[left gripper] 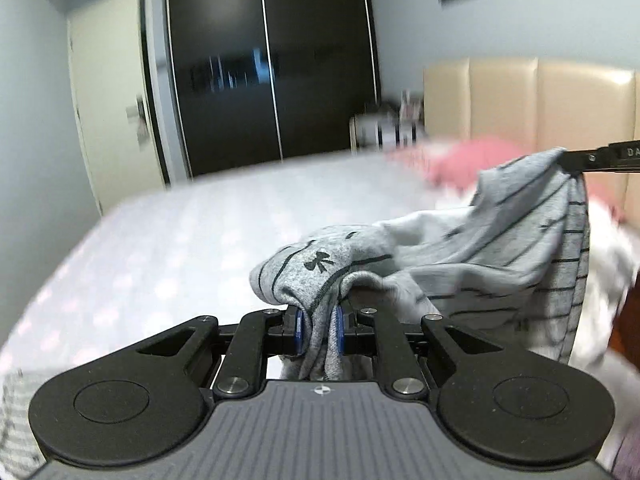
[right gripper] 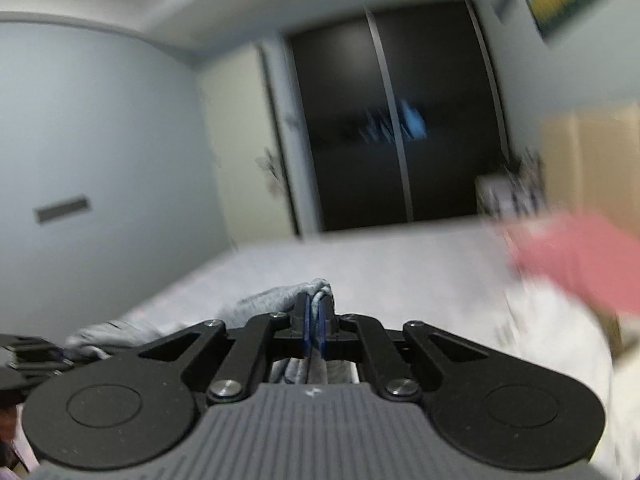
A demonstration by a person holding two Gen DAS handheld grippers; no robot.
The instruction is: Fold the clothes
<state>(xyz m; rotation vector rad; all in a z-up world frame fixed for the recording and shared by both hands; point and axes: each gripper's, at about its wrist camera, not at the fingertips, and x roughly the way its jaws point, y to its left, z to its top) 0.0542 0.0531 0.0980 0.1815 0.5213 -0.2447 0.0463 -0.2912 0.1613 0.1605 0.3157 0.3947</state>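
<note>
I've got the grey striped shirt (left gripper: 460, 248) pinched in my left gripper (left gripper: 320, 330), low in the centre of the left wrist view, blue pads (left gripper: 299, 330) clamped on a bunched fold with cloth hanging down between them. From there the shirt runs up and right across the frame, a dark logo showing near the pinch, to the upper right edge where my right gripper (left gripper: 576, 162) comes in as a black bar with a corner of the fabric at its tip. In the right wrist view, the right gripper (right gripper: 314, 330) sits at bottom centre, pads (right gripper: 306, 330) nearly together with a thin layer of grey cloth squeezed between them and a soft bundle bulging just past the tips. The shirt is up off the pale bed (left gripper: 192, 240), stretched between both grips. A pink garment (left gripper: 472, 162) lies blurred at the right, before the beige headboard (left gripper: 552, 100). A dark sliding wardrobe (left gripper: 272, 68) fills the top centre.
</note>
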